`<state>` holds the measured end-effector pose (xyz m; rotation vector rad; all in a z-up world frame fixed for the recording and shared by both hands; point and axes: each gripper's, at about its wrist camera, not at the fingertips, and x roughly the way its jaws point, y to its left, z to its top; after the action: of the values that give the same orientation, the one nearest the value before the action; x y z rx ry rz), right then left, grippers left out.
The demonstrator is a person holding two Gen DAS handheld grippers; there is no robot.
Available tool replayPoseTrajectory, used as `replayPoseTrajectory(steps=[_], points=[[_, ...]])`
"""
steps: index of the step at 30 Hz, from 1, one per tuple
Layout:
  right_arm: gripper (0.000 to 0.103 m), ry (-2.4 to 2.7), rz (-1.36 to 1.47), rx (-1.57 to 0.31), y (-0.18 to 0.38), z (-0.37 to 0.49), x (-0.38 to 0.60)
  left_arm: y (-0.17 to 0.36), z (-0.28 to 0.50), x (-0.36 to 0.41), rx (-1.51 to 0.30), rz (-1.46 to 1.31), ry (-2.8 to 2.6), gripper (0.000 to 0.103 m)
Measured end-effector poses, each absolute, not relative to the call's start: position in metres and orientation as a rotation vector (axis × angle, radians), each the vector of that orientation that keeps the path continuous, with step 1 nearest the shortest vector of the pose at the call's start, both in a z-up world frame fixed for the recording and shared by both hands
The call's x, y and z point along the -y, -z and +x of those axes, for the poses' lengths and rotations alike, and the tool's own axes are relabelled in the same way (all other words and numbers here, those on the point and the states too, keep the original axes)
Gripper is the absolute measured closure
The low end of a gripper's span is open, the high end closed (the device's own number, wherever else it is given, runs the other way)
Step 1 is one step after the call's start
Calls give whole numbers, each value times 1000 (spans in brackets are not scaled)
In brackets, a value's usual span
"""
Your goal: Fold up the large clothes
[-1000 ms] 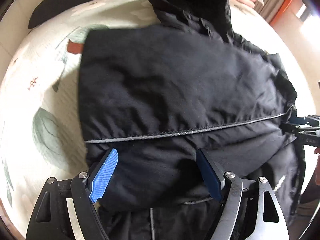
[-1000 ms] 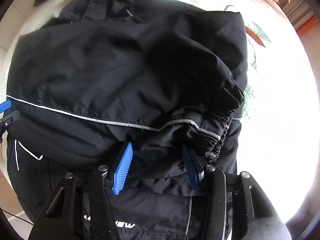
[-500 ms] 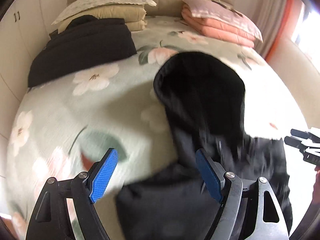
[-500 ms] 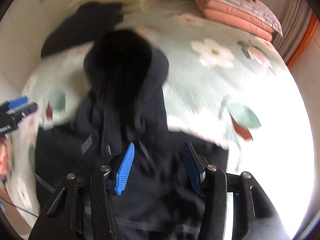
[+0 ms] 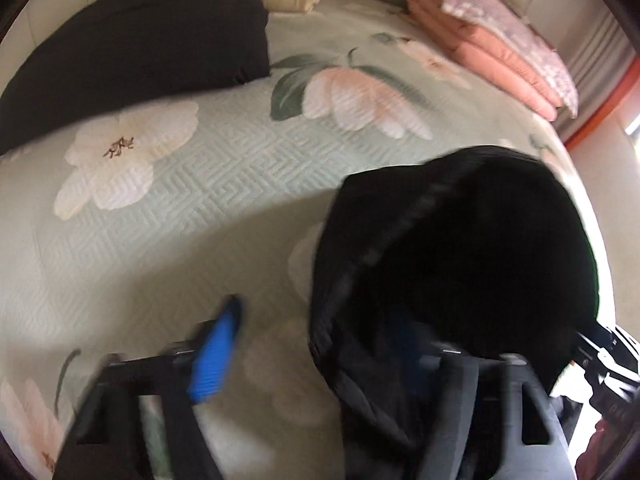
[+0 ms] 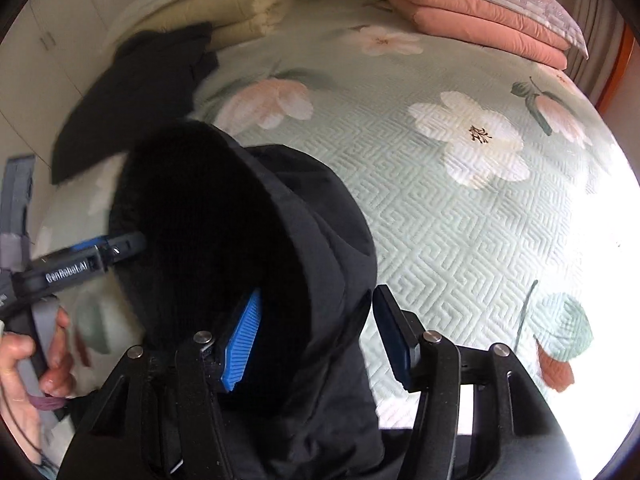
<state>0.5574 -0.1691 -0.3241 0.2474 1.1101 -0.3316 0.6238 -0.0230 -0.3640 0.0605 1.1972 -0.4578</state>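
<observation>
The bed (image 6: pixel 460 248) carried a pale green quilted cover with large flower prints and filled both views. At its head lay cream pillows (image 6: pixel 224 8) on the left and a folded pink quilt (image 6: pixel 480 12) on the right. A second dark garment (image 5: pixel 140 40) lay folded just in front of the cream pillows, well apart from the work area.

The black hooded jacket (image 6: pixel 320 240) lay on the near part of the bed. Its hood (image 5: pixel 472 240) pointed toward the head of the bed, with the opening facing upward; the long axis of the garment ran from the hood back under the two cameras. The body of the jacket was mostly out of view.

The right hand-held gripper (image 6: pixel 316 336) stood over the base of the hood. Its jaws were apart and had just been opening; hood fabric lay between them, against the left pad (image 6: pixel 242 344), while the right pad stood clear of it.

The left hand-held gripper (image 5: pixel 312 348) was blurred. Its jaws had just been closing. In the right wrist view its tip met the left rim of the hood; whether it was clamped on the fabric could not be determined. A hand (image 6: pixel 28 360) held its grip.
</observation>
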Motion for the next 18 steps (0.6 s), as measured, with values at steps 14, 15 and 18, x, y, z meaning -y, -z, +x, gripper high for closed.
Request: replayPoseTrajectory(steps=[14,15,18], points=[[49,400,299,-1211,407,526,226,420,616,-35,-1344,-143,606,90],[49,397,283,-1214,405,526,224,415,617,-37,-1352,-144,612,86],[49,351,264,-1212,387,521,223,392,608,-46,-1314,-65,592,53]])
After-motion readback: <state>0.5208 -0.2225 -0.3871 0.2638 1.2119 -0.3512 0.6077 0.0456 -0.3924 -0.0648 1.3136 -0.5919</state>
